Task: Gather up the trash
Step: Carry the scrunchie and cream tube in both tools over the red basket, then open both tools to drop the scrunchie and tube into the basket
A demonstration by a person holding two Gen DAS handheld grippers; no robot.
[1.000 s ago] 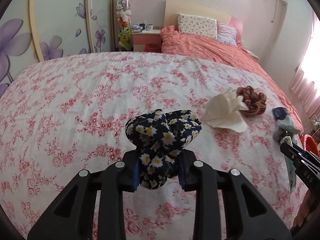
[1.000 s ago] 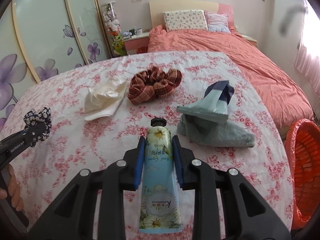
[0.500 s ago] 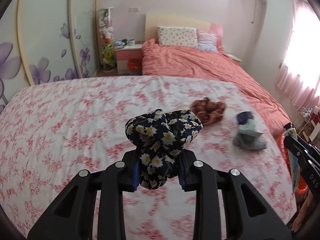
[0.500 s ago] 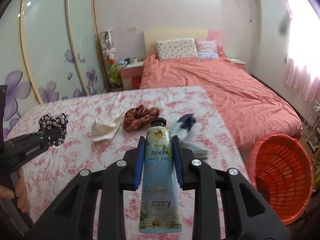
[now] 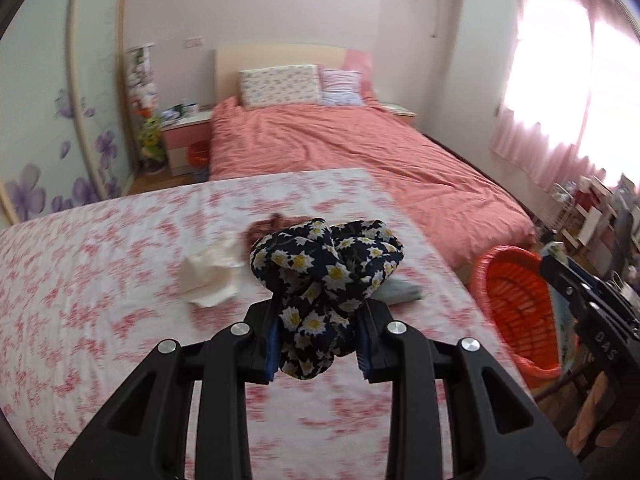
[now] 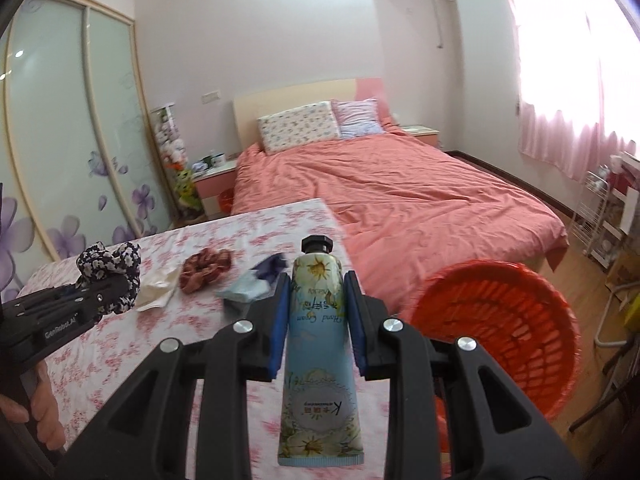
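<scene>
Both hands have lifted off the bed with a load each and swung toward the bin. Left gripper (image 5: 318, 340) pinches the dark daisy-print scrunchie (image 5: 326, 276), its pads pressed into the fabric, which bulges above the fingers. Right gripper (image 6: 316, 320) pinches the hand cream tube (image 6: 318, 344) around its middle, cap pointing forward and crimped end toward me.

What changed: a second ago each gripper sat low over the floral bedspread (image 5: 100, 260) and the orange basket (image 6: 500, 332) was barely at the frame edge. Now the basket opens wide just right of and below the right gripper. From the left gripper it sits well off to the right, past the bed edge.

Left behind on the bedspread, ahead of the left gripper: white crumpled tissue (image 5: 208, 280), rust-coloured scrunchie (image 6: 204, 270), grey-blue cloth (image 6: 248, 290) with a dark blue piece on it.

My judgement: transport is nearly done for the right hand, with release over the basket next. The left has further to cross. Three items wait for later trips. The tube and scrunchies do not look like trash to me, so I note it
</scene>
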